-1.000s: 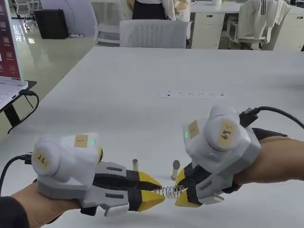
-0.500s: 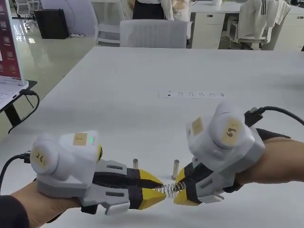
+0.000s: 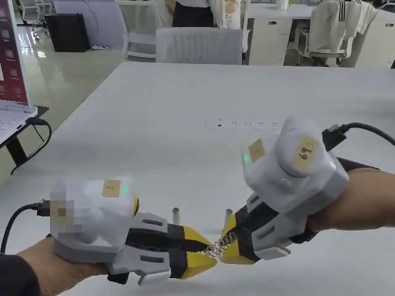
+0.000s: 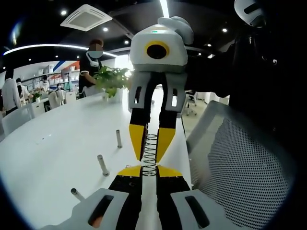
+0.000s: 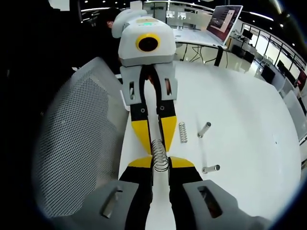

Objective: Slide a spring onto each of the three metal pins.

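A small steel spring (image 3: 218,246) hangs between my two grippers just above the white table (image 3: 185,154). My left gripper (image 3: 207,256) is shut on its lower end and my right gripper (image 3: 231,248) is shut on its upper end. The spring (image 4: 150,154) slants up toward the right gripper (image 4: 151,143), with my left gripper (image 4: 149,170) below it. In the right gripper view the spring (image 5: 159,154) runs from my right gripper (image 5: 160,163) to the left gripper (image 5: 155,138). Two short metal pins (image 3: 176,215) (image 3: 228,216) stand just behind the tips. Three pins (image 4: 119,138) (image 4: 102,164) (image 4: 76,194) stand in a row. A second spring (image 5: 183,132) lies on the table beside two pins (image 5: 204,129) (image 5: 211,168).
A socket strip (image 3: 247,123) is set into the table's middle. A grey mesh chair (image 3: 197,44) stands at the far end, a laptop (image 3: 9,117) on a side stand at left. Another mesh chair (image 4: 235,158) is close behind the near table edge. A cable (image 3: 364,132) trails from the right gripper.
The right gripper has risen and tilted, so the spring now slants up to the right instead of lying level. The left gripper has shifted slightly right. Both keep their hold.
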Available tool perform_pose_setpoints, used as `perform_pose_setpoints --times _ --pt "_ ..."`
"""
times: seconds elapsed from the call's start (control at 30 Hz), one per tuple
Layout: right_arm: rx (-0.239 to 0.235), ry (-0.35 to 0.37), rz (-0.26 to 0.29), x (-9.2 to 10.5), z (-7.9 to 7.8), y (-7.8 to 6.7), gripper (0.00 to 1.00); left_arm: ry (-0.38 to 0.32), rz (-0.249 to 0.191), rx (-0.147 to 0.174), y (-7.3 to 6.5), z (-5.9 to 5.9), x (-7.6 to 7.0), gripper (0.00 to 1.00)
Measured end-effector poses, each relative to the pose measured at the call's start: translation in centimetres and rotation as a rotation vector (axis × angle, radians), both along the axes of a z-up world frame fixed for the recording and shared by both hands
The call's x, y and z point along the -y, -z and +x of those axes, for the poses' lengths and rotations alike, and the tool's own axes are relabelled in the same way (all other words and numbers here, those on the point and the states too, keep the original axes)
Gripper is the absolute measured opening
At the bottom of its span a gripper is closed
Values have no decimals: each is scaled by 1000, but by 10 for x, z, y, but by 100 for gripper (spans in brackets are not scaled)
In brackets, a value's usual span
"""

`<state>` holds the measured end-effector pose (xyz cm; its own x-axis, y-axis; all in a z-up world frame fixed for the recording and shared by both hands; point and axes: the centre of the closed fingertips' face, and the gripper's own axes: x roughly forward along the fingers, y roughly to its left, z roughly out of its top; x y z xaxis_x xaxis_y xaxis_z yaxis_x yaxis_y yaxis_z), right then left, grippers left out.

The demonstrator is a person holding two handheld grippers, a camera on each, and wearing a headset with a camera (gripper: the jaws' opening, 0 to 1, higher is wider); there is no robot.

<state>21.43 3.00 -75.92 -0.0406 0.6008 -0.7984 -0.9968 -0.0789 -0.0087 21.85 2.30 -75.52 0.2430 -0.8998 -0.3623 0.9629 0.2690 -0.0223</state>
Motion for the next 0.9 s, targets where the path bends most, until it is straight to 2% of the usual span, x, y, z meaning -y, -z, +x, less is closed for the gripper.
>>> perform_pose_setpoints --times 0.47,0.9 --pt "-22 -6 31 -8 -7 -8 9 19 20 6 3 -3 3 2" --pt "-16 -12 4 -10 -7 -9 9 16 17 5 3 -2 4 3"
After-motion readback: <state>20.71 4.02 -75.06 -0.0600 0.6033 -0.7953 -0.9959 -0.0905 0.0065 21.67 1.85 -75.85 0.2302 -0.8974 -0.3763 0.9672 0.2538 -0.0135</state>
